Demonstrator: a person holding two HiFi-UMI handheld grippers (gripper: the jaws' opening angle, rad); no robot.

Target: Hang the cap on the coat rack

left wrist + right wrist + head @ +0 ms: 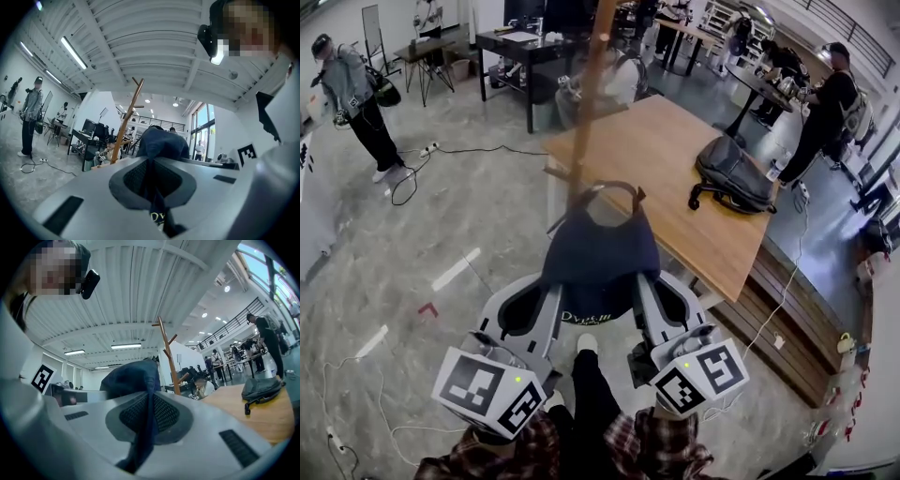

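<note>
Down at the bottom edge, plaid sleeves (pixel 534 455) and a dark trouser leg (pixel 592 394), and just above them the two marker cubes.

The left gripper (pixel 534 302) has its jaws pressed together, with a fold of the navy cap (pixel 600 253) pinched in the seam between the mesh pads. In the left gripper view, pale lettering on the fabric peeks out low in that seam.

The right gripper (pixel 661 305) does the same on the other side. Its jaws are clamped tight on dark blue cloth, which runs down the line where the pads meet.

So the cap hangs between the two grippers, raised off the floor, crown bulging up past both sets of jaws. Its back strap arches on the far side, right beside the wooden pole of the coat rack (pixel 586 103). Whether it touches a peg, I cannot tell.

Just beyond the rack is a wooden table (pixel 675 159) with a black backpack (pixel 733 176) lying flat on it.

Further out, a cable (pixel 478 150) trails over the grey floor and a black desk (pixel 520 47) stands behind the rack. One person stands far left (pixel 356 94) and another far right (pixel 825 112).
</note>
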